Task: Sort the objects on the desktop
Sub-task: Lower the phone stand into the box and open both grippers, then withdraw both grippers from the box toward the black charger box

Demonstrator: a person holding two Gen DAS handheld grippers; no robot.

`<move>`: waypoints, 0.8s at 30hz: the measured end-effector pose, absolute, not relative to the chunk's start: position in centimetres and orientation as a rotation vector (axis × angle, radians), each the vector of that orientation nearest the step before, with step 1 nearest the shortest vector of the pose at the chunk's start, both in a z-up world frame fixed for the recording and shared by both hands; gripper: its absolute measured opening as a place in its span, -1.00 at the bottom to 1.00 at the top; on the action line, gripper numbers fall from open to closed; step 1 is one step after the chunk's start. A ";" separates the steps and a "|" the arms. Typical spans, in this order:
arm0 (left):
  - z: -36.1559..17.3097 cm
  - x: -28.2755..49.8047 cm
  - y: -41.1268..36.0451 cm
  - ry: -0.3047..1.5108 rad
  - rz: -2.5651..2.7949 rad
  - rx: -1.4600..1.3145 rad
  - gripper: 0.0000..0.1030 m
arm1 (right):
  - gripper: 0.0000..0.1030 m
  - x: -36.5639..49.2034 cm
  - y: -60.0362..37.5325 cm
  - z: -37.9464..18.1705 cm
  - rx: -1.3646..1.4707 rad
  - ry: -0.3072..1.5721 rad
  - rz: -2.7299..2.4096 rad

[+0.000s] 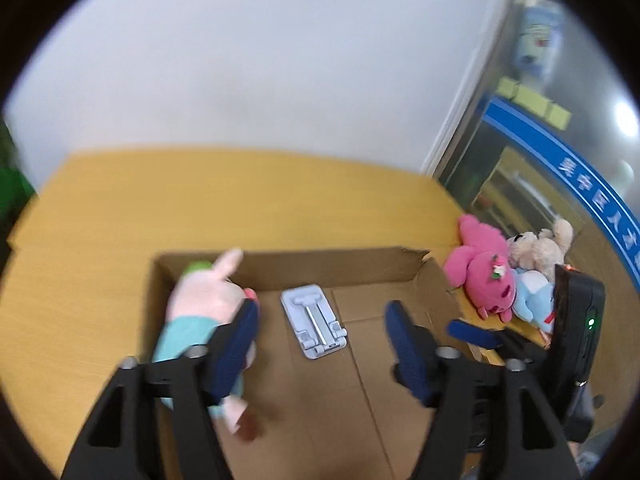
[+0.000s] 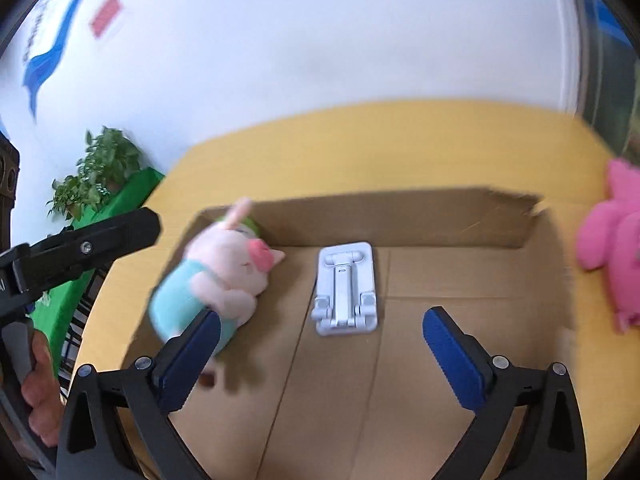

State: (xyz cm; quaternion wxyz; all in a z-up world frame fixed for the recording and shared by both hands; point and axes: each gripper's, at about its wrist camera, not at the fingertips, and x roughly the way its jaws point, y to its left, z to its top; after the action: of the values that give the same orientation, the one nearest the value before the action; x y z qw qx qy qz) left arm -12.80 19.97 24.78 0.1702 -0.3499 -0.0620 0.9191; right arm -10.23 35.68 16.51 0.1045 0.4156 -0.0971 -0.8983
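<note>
Left wrist view looks down into a brown cardboard box that sits on the yellow surface. Both claws hang over the box with their blue fingers spread wide, and neither one holds anything. The left claw is next to a pig toy in a teal shirt, which lies at the left side of the box and looks blurry, so it may be dropping or rolling. A white phone stand lies flat in the middle of the box floor. The right claw hangs just in front of that stand. Outside the box, on the right, a pink plush, a tan bear and a pale blue toy sit bunched together. I think they wait there to be sorted, and the box is where things go.
</note>
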 end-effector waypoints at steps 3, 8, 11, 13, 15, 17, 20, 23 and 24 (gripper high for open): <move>26.3 -6.4 19.7 -0.121 2.707 -0.814 0.56 | 1.00 -5.0 34.9 19.0 1.162 -0.192 -2.722; 25.7 0.5 19.1 -0.133 2.740 -0.730 0.56 | 1.00 3.4 34.0 20.1 1.073 -0.124 -2.818; 24.4 2.8 18.9 -0.100 2.779 -0.720 0.56 | 1.00 6.4 33.5 19.9 1.023 -0.080 -2.882; 23.3 4.0 19.4 -0.092 2.800 -0.711 0.56 | 1.00 8.3 33.2 19.7 0.998 -0.023 -2.912; 22.5 5.0 19.3 -0.099 2.800 -0.703 0.56 | 1.00 9.8 32.8 19.3 0.973 0.028 -2.942; 21.6 6.0 19.6 -0.083 2.816 -0.684 0.56 | 1.00 10.7 32.7 18.6 0.956 0.038 -2.958; 20.5 6.9 19.9 -0.035 2.831 -0.693 0.56 | 1.00 12.1 32.9 18.0 0.955 0.040 -2.960; 20.1 8.0 20.2 -0.005 2.842 -0.673 0.56 | 1.00 12.9 33.0 17.5 0.943 0.061 -2.982; 20.1 8.3 20.1 -0.024 2.832 -0.665 0.56 | 1.00 13.0 33.1 17.4 0.944 0.061 -2.982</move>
State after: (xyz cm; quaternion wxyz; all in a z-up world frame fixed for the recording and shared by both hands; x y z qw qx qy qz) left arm 8.27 20.14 20.13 0.1161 -0.2272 -0.0082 0.9669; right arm 13.05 33.14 17.44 0.0064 0.3017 0.0195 -0.9532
